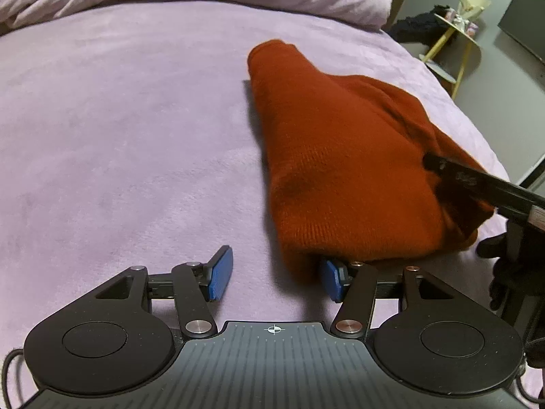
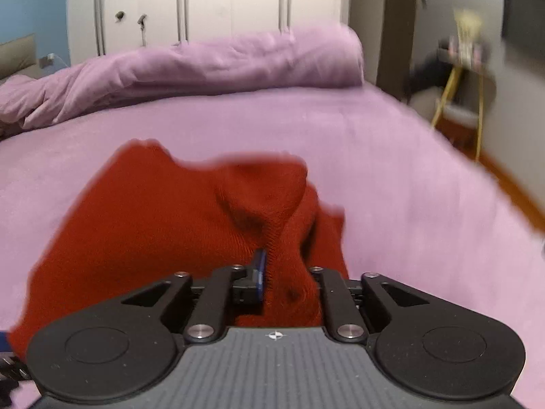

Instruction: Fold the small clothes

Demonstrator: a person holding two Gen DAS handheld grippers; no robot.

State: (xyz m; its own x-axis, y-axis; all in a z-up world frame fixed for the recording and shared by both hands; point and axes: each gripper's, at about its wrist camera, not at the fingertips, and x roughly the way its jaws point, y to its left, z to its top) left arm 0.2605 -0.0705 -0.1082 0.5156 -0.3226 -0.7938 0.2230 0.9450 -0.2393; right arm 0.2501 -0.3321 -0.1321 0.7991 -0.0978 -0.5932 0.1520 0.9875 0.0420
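Blue-padded left gripper stands open over the purple bedsheet, its right pad at the near edge of the red knit garment. Only the right wrist view shows the right gripper clamping a bunched fold of that garment; beyond it lies the rumpled duvet.

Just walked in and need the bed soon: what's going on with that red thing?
A person is folding a small red knitted garment on the purple bedspread, a gripper in each hand. The right gripper has a bunch of the fabric between its jaws. The left gripper sits open at the garment's near edge, gripping nothing.
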